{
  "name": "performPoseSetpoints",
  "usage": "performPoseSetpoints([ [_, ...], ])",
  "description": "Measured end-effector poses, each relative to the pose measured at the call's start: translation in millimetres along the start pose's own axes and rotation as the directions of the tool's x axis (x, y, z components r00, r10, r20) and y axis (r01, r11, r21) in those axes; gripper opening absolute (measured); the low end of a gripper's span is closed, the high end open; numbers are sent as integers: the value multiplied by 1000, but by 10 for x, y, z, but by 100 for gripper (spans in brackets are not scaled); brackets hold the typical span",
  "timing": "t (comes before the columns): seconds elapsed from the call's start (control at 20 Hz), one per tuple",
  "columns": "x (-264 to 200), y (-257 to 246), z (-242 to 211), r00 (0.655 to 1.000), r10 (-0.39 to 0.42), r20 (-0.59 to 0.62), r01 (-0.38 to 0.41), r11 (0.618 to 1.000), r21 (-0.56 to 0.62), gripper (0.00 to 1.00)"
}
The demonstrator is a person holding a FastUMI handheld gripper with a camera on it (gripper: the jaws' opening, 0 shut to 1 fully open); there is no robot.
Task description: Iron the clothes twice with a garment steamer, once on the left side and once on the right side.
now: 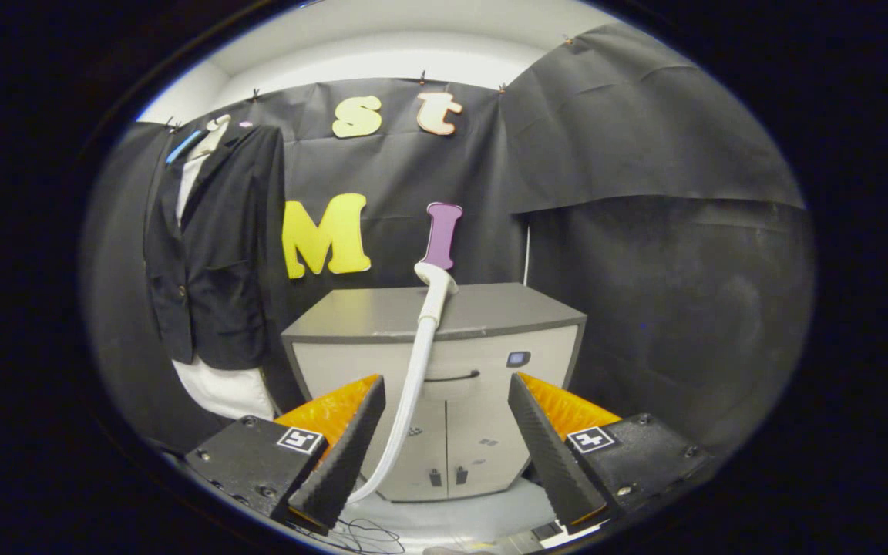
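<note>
**Steamer waits on the cabinet, jaws spread and empty**

The gripper (pixel 446 439) sits low in the frame with its jaws released, wide apart and holding nothing. Beyond them, at the centre of the picture, stands a grey cabinet (pixel 490 308) with two doors below a drawer-like front. The steamer head (pixel 435 287) rests on the cabinet's top, near its front edge, and its white hose (pixel 411 393) drops down over the cabinet front, curving toward the lower centre of the frame, closer to the left finger than to the right.

The dark jacket (pixel 213 262) hangs at the left of the frame against the black cloth wall, over a white shirt (pixel 224 389) whose hem shows below it. It is well apart from the cabinet top where the steamer lies.

By the look of it, the steamer head is a hard, smooth plastic piece, likely light but slippery, and the hose would drag and spring against any lift. The sensible hold appears to be the narrow neck where head meets hose, squarely across it, so it cannot twist. The hose itself looks too soft and bendy to steer by. The jacket is limp cloth and would swing away if pressed firmly, so a light pass would suit.
</note>
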State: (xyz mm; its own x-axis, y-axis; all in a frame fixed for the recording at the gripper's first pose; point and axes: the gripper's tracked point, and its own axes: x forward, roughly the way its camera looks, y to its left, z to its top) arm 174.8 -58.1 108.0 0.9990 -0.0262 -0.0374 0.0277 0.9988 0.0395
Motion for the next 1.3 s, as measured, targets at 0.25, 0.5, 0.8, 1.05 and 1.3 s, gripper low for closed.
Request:
performPoseSetpoints([
  [0.25, 997, -33, 366, 998, 50, -36, -50, 999, -1, 100],
  [0.5, 1861, 122, 435, 984, 137, -114, -136, 991, 14, 100],
  [0.8, 2517, 351, 321, 953, 200, -226, -211, 977, -24, 99],
  [1.05, 2722, 371, 239, 932, 211, -293, -221, 975, -3, 87],
  [1.3, 2765, 356, 259, 934, 189, -304, -182, 982, 51, 61],
])
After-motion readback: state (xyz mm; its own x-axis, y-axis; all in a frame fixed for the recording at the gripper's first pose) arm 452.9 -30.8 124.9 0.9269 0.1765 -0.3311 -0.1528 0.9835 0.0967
